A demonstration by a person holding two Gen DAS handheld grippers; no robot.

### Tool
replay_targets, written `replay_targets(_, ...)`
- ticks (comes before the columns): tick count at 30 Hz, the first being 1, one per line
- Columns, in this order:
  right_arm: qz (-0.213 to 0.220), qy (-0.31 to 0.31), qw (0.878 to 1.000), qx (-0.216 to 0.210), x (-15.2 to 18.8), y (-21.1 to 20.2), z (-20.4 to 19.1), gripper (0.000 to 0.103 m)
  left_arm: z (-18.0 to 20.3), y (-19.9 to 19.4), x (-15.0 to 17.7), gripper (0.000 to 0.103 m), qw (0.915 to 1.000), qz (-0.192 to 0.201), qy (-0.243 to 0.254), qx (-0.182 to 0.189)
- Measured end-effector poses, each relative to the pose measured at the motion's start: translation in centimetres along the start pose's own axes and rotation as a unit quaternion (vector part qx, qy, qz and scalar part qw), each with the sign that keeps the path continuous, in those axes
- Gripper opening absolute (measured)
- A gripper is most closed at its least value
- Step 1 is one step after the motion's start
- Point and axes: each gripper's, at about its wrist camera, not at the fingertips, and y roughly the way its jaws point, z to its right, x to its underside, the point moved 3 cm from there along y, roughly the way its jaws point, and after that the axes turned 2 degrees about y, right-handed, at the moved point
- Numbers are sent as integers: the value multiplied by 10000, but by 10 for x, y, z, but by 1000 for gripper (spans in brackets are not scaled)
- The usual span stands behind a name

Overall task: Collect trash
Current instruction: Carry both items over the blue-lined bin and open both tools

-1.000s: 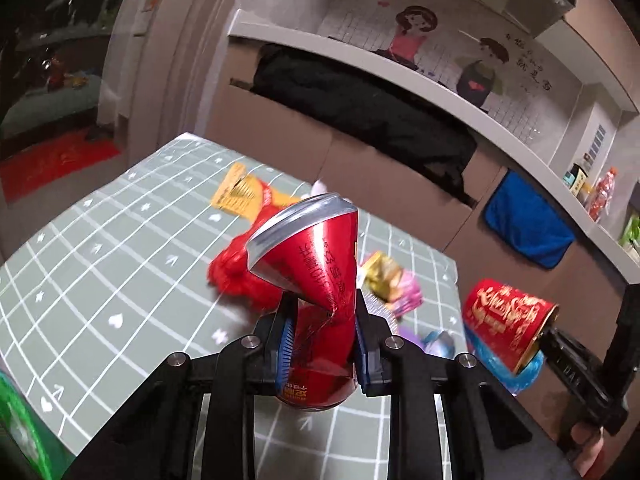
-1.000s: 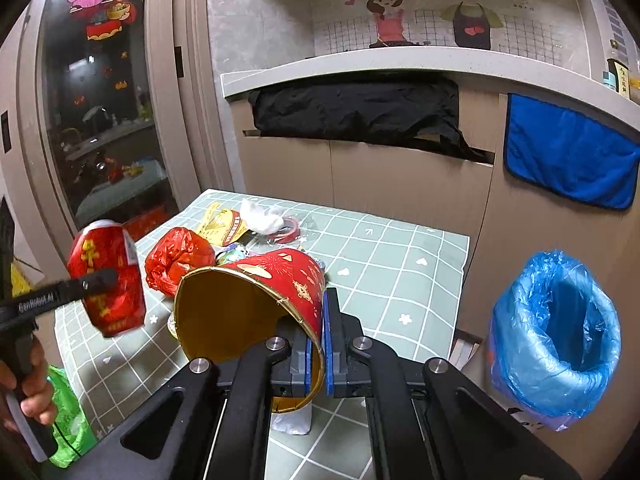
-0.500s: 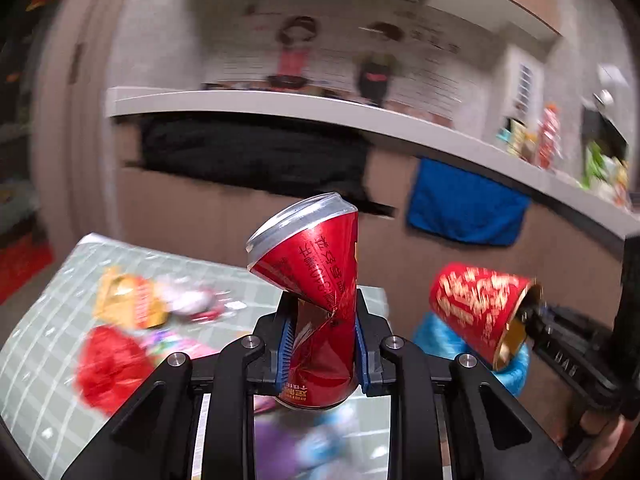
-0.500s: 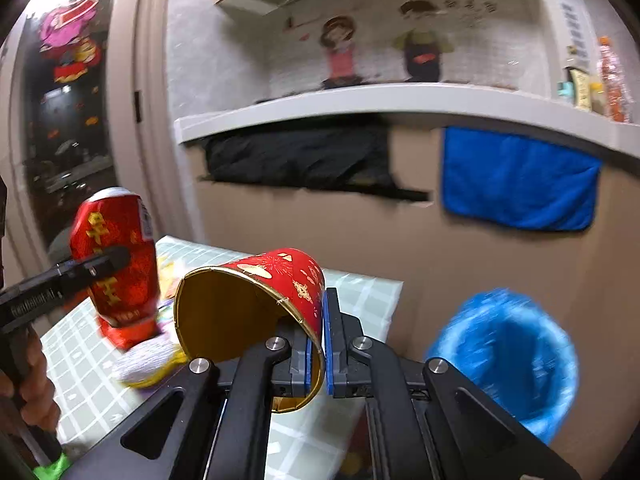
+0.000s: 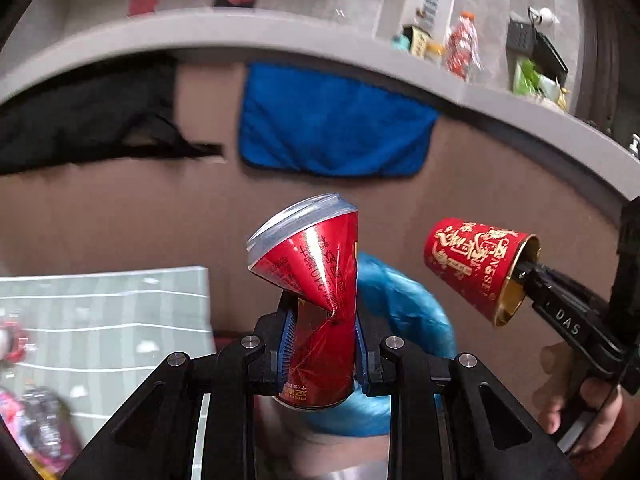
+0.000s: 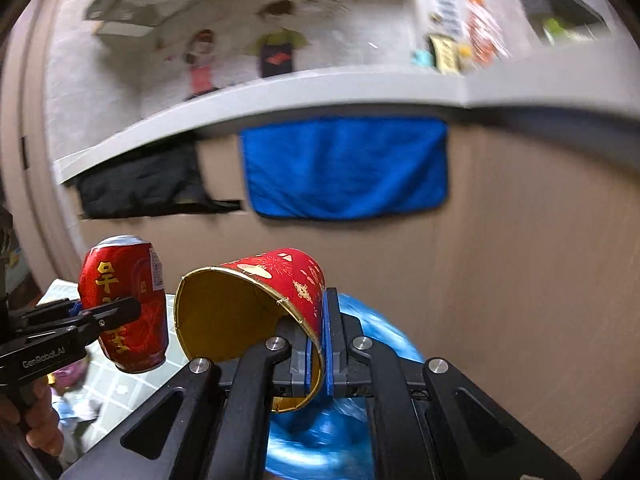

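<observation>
The left gripper [image 5: 320, 344] clamped the can [image 5: 316, 300]; the right gripper [image 6: 318, 354] pinched the cup [image 6: 256, 312] wall. The bin [image 6: 320, 432] lay directly below both.

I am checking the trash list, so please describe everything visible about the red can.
The red can looks like thin metal with gold lettering and a silver top rim. It is crushed and twisted at its middle, standing roughly upright. The left tool clamps its lower half between blue pads, in the air above the blue bin bag.
</observation>
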Motion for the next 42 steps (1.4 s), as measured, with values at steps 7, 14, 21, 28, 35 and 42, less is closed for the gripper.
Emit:
replay_targets(7, -460, 218, 9987, 75, 22, 42, 28, 4, 11, 67, 9, 26, 9977, -623, -81, 264)
replay_targets(14, -721, 314, 9969, 34, 41, 62, 36, 4, 16, 98, 17, 26, 9953, -924, 35, 283)
replay_targets(21, -695, 432, 9964, -219, 47, 65, 38, 53, 12, 105, 13, 49, 9953, -838, -93, 474)
replay_targets(28, -479, 495, 9976, -41, 45, 44, 37, 57, -1, 70, 0, 49, 9984, -555, -24, -76)
replay_targets(35, -272, 419, 9987, -137, 37, 12, 11, 57, -35, 0, 3, 49, 9986, -240, -372, -283)
replay_targets(42, -209, 35, 9972, -715, 40, -19, -62, 57, -80, -102, 32, 49, 9941, 358, -331, -967)
